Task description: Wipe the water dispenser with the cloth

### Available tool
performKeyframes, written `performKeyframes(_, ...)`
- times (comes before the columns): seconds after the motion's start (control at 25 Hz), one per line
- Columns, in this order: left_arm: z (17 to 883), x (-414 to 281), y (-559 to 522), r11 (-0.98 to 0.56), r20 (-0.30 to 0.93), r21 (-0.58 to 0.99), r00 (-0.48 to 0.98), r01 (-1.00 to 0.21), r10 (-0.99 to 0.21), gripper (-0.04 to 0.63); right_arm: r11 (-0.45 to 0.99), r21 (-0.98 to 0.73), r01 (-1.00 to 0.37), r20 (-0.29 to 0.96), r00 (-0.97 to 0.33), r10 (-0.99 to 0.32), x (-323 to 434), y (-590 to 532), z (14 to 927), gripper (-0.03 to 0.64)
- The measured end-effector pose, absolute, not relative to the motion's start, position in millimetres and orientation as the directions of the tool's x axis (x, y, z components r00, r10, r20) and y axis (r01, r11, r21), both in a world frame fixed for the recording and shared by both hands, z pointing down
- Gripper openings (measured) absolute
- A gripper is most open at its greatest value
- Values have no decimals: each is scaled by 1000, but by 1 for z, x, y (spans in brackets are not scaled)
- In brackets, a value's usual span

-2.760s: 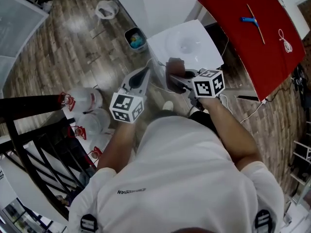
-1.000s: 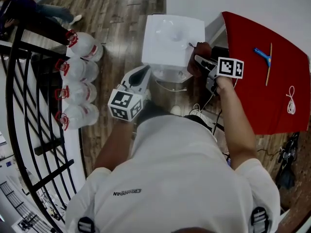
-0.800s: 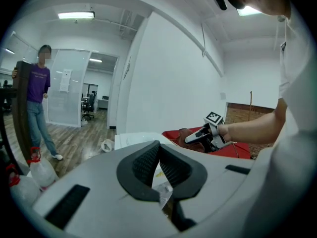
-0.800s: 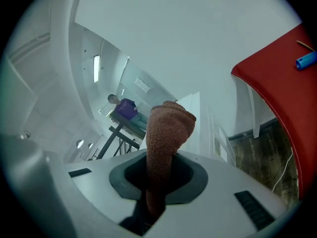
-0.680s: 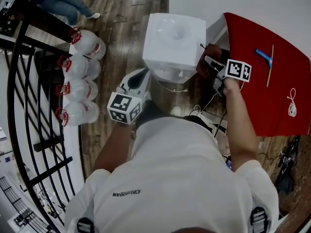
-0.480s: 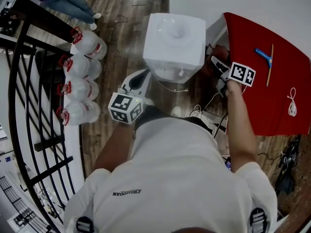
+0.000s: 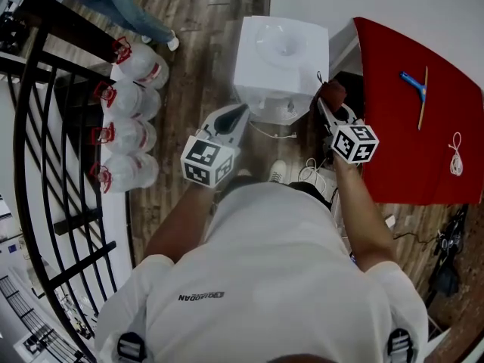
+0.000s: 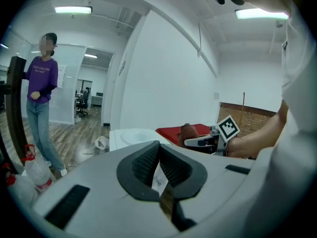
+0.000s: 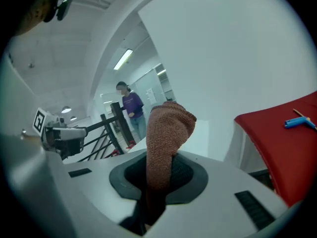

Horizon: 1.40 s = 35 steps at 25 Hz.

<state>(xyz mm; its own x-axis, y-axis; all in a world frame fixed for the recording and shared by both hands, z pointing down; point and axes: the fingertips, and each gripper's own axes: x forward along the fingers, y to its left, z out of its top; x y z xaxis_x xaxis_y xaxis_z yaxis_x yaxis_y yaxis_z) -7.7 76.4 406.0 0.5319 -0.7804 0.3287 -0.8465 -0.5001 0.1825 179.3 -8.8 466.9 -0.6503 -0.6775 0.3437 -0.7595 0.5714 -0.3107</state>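
1. The left gripper (image 7: 240, 113) has its jaws closed to a sliver on nothing and sits near the dispenser's front-left corner.
2. The water dispenser (image 7: 281, 48) is a white, rigid box standing on the wood floor. Its smooth shell is probably slick, but firm enough to press against.
3. The cloth (image 7: 333, 91) — a brown knit, soft and light — is pinched low by the right gripper (image 7: 328, 110) beside the dispenser's right side. Its free wad stands above the jaws, and that end is best for wiping.

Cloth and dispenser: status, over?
Right gripper shut on cloth. Left gripper shut, empty. Cloth beside water dispenser's right edge, contact unclear. Red table close on right.
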Motion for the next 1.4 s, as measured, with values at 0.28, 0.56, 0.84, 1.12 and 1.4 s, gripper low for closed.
performKeyframes(0.28,412,-10,116,-556,335,211,594,-804,-731,-8,760,-191,-622,399,-756,-518,33,51,502,54)
performKeyframes(0.56,430,-26,146,-548,350,236,596,-803,-723,-8,768,-160,-620,407,-750,-521,-26,46,525,54)
performKeyframes(0.84,432,-32,154,-514,342,258,575,-818,-743,-8,796,-116,-595,446,-747,-494,-43,35,544,54)
performKeyframes(1.12,433,-22,146,-513,330,264,576,-817,-748,-8,800,-77,-595,466,-731,-499,-20,30,550,54)
performKeyframes(1.4,435,-23,139,-504,329,266,568,-822,-754,-8,781,-52,-622,497,-695,-520,27,30,559,54)
